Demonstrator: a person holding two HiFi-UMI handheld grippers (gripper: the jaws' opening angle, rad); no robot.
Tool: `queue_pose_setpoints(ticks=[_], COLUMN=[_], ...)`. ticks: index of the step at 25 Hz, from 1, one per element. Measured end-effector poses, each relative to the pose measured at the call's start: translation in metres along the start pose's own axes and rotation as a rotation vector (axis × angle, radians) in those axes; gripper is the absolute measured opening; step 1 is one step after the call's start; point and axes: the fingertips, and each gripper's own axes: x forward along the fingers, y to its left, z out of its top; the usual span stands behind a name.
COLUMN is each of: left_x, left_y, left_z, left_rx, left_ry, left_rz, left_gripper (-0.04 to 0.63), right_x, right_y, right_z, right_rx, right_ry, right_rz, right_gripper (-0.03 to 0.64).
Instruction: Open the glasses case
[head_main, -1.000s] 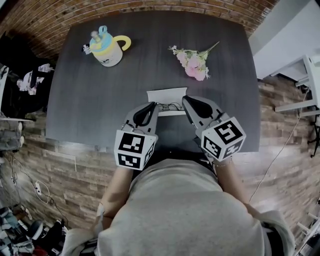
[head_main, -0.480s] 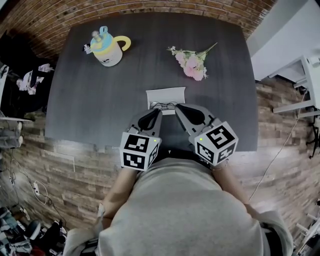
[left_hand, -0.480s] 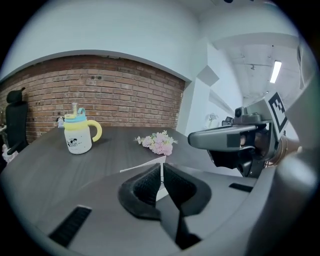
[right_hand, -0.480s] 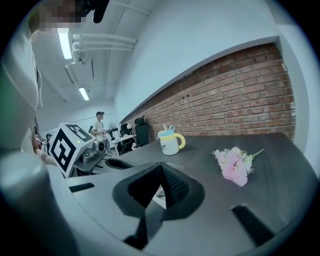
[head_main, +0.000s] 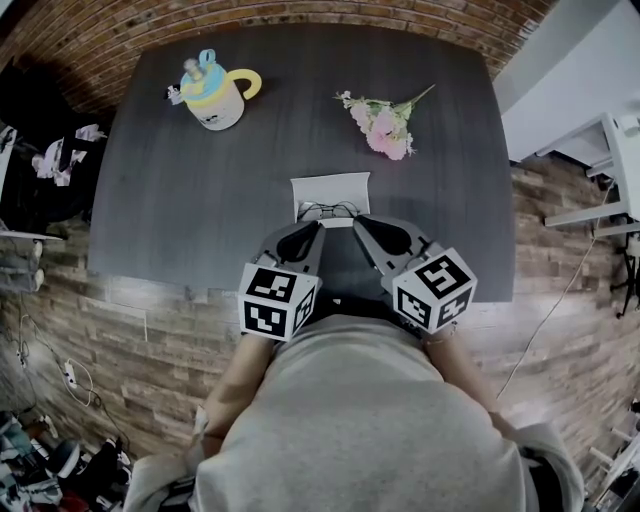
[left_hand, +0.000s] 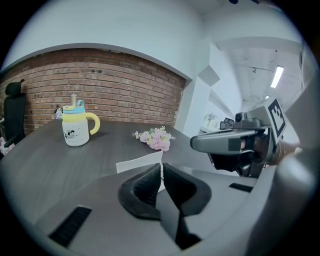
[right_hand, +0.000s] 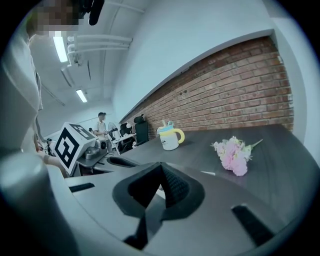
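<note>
The white glasses case (head_main: 331, 188) lies on the dark table (head_main: 200, 190), near the front edge at the middle. Its lid stands raised, and dark-framed glasses (head_main: 329, 211) show at its near side. Just short of the case, my left gripper (head_main: 314, 227) is shut with nothing between its pads. My right gripper (head_main: 358, 221) is beside it on the right, also shut and empty. In the left gripper view the shut jaws (left_hand: 161, 168) point at the white lid (left_hand: 138, 161), with the right gripper (left_hand: 235, 142) alongside. The right gripper view shows its own jaws (right_hand: 160, 166) pressed together.
A white mug with a yellow handle and blue lid (head_main: 214, 95) stands at the far left. A pink flower sprig (head_main: 387, 125) lies at the far right. The brick wall (head_main: 300, 10) runs behind the table. My torso fills the view below the front edge.
Both grippers have drawn slightly back toward my body and closer together; the right one shifted left. The case and glasses have not moved.
</note>
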Motion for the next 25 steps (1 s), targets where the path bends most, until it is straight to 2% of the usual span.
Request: queue_pose_setpoints(ticks=[6, 17, 25], left_x=[0.002, 0.006, 0.014], left_y=[0.003, 0.006, 0.004], left_z=[-0.004, -0.002, -0.007], left_rx=[-0.027, -0.056, -0.044], left_ry=[0.01, 0.003, 0.047], left_rz=[-0.003, -0.004, -0.01], left_gripper=[0.032, 0.032, 0.032], right_x=[0.003, 0.002, 0.006], right_y=[-0.006, -0.008, -0.008], right_z=[-0.008, -0.01, -0.014], right_rx=[0.063, 0.062, 0.056], right_ry=[0.007, 0.011, 0.027], right_rz=[-0.001, -0.001, 0.011], right_gripper=[0.006, 0.006, 0.006])
